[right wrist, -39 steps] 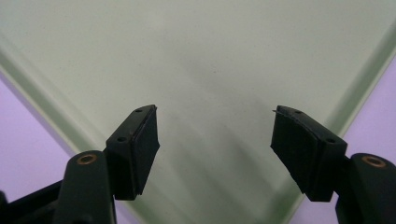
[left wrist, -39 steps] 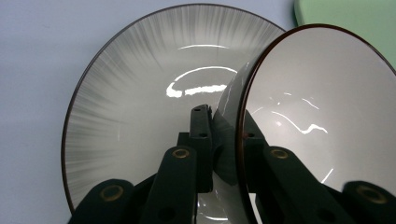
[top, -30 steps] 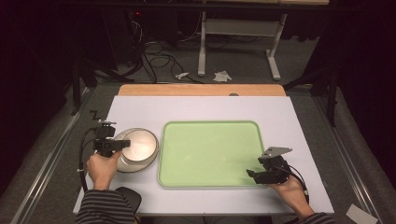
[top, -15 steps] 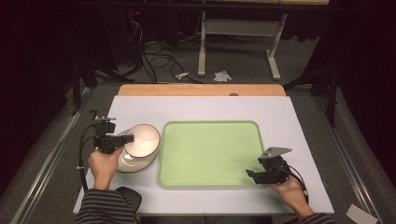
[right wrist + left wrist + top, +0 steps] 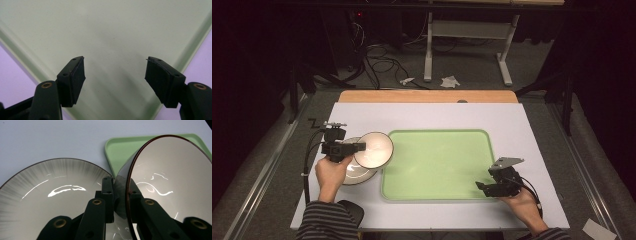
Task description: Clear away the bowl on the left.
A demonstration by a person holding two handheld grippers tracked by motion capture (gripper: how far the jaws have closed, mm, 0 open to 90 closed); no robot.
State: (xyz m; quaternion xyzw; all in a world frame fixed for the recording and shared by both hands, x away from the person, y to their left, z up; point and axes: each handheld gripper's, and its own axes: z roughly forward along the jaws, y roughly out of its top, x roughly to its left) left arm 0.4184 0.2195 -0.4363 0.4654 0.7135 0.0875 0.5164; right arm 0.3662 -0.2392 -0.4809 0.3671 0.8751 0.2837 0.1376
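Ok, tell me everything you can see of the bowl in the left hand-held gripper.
The bowl is glossy, ceramic-looking, pale inside with a thin dark rim and dark outside. The left hand-held gripper is shut on its wall, one jaw inside and one outside. It is tilted up on edge above the grey-streaked plate, beside the green tray.
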